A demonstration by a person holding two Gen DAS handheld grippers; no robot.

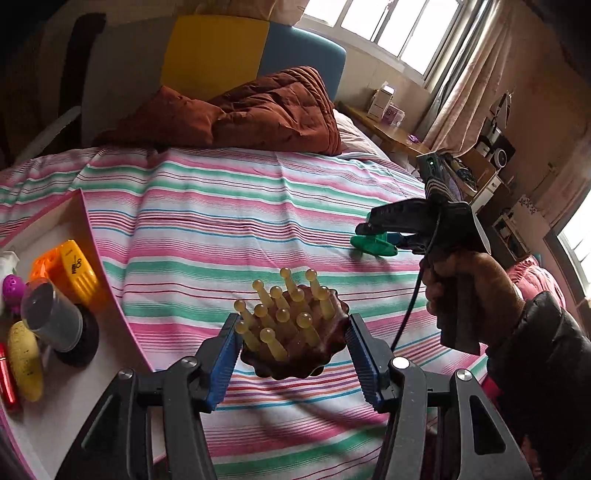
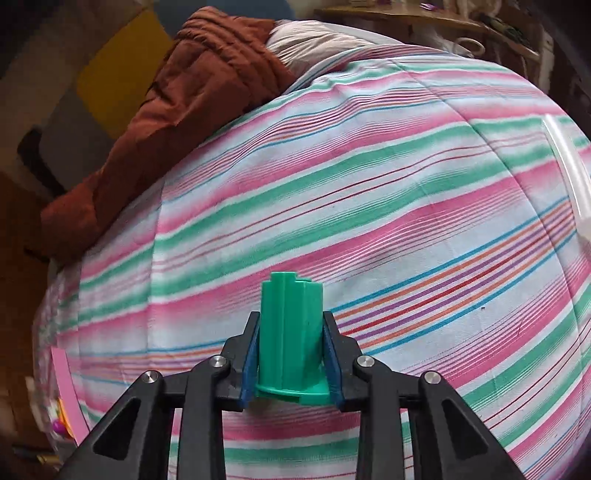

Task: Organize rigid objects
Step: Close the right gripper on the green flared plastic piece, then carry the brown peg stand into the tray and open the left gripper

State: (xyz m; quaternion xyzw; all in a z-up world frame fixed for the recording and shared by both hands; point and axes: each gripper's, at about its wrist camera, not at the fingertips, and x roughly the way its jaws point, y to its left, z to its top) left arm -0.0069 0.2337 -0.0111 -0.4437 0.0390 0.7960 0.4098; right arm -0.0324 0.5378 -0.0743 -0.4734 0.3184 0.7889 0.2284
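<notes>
a brown scalp massager (image 1: 293, 328) is clamped by the left gripper (image 1: 291, 354), a green plastic piece (image 2: 291, 332) by the right gripper (image 2: 291, 354); several items are already collected in the box (image 1: 107, 273) at nine o'clock, these two left.

Lying bunched at the head of the bed (image 1: 258, 206), a rust-brown quilt (image 1: 258, 110); spreading beneath it, a pink-and-green striped sheet (image 2: 369, 203); hanging beside the bright window (image 1: 399, 29), pale curtains (image 1: 476, 85).
</notes>
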